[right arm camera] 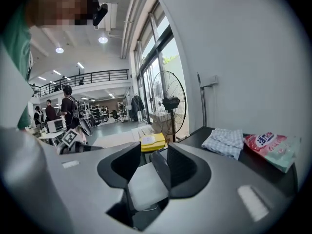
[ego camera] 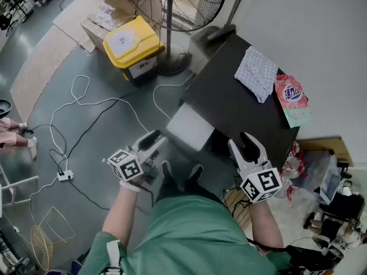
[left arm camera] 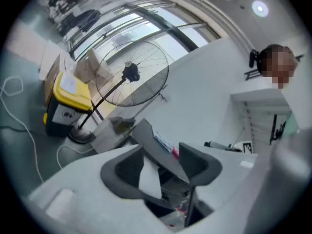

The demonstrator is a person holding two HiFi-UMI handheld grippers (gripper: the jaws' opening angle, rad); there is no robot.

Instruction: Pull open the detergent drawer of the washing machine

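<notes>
From above, the washing machine (ego camera: 229,105) shows its dark top at the right. A white detergent drawer (ego camera: 189,128) juts out from its front. My left gripper (ego camera: 153,143) hangs just left of the drawer with its jaws apart and nothing between them. In the left gripper view the drawer (left arm camera: 148,177) shows beyond the gap of the left gripper (left arm camera: 161,165). My right gripper (ego camera: 245,145) is over the machine's front edge, right of the drawer, and stands open. The right gripper (right arm camera: 155,165) looks down on the drawer (right arm camera: 146,186), apart from it.
A checked cloth (ego camera: 256,73) and a pink detergent bag (ego camera: 292,99) lie on the machine's top. A standing fan (ego camera: 172,4) and a yellow-lidded bin (ego camera: 132,42) stand behind on the left. Cables and a power strip (ego camera: 64,175) lie on the floor.
</notes>
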